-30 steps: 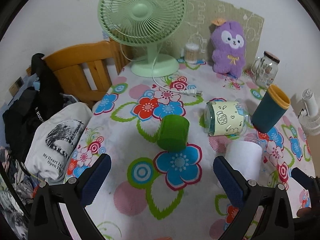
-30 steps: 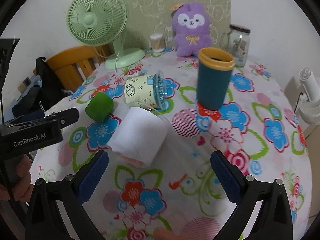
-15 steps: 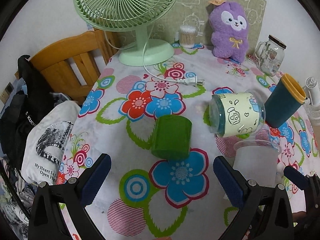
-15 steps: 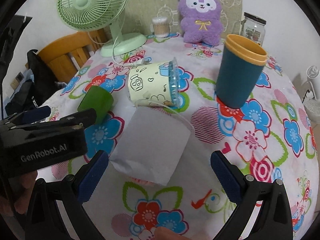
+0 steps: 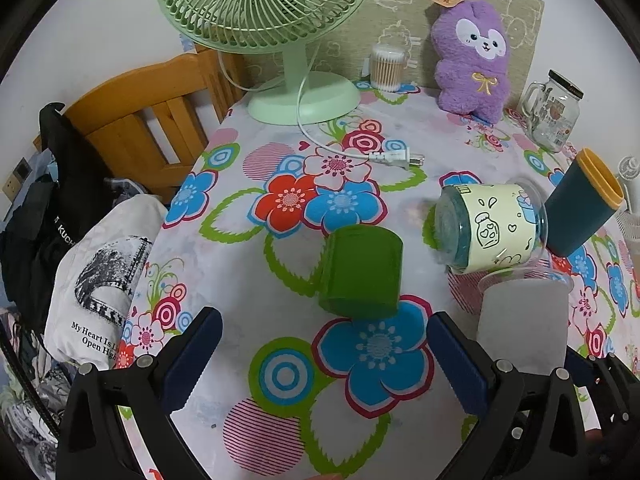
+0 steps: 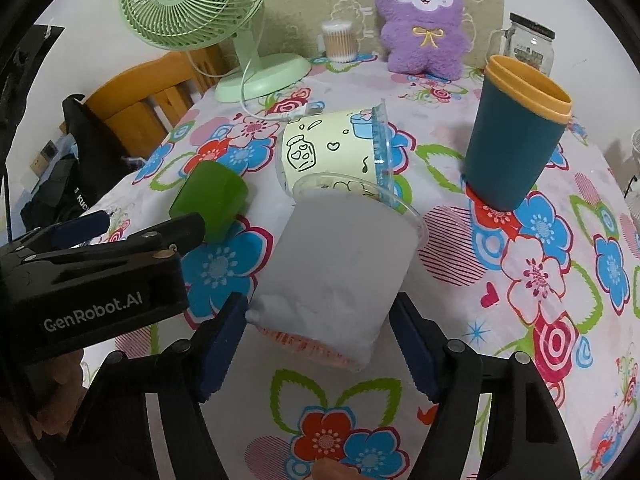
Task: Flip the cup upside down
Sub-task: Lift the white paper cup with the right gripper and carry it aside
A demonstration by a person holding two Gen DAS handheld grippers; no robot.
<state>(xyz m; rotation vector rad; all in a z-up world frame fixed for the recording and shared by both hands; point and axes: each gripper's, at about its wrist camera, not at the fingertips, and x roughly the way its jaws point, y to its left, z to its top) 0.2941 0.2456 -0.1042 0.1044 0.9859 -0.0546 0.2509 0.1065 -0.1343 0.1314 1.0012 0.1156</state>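
A green cup point(image 5: 362, 272) lies on its side on the flowered tablecloth, just ahead of my open left gripper point(image 5: 320, 356); it also shows in the right wrist view point(image 6: 210, 200). A white frosted cup point(image 6: 340, 268) lies on its side, its base between the blue pads of my right gripper point(image 6: 318, 344), which has narrowed around it; I cannot tell if the pads touch. It shows in the left wrist view point(image 5: 524, 320). A cream printed cup point(image 6: 332, 150) lies on its side behind it. A teal cup with an orange rim point(image 6: 516, 132) stands upright.
A green desk fan point(image 5: 280, 20) with its cord and plug point(image 5: 396, 157), a purple plush toy point(image 5: 472, 60), a cotton swab jar point(image 5: 386, 68) and a glass jar point(image 5: 554, 110) stand at the back. A wooden chair point(image 5: 152, 108) with clothes is at the left.
Both grippers have moved forward over the table. The right gripper has come up around the white cup's base and its jaws have narrowed. The left gripper is closer to the green cup.
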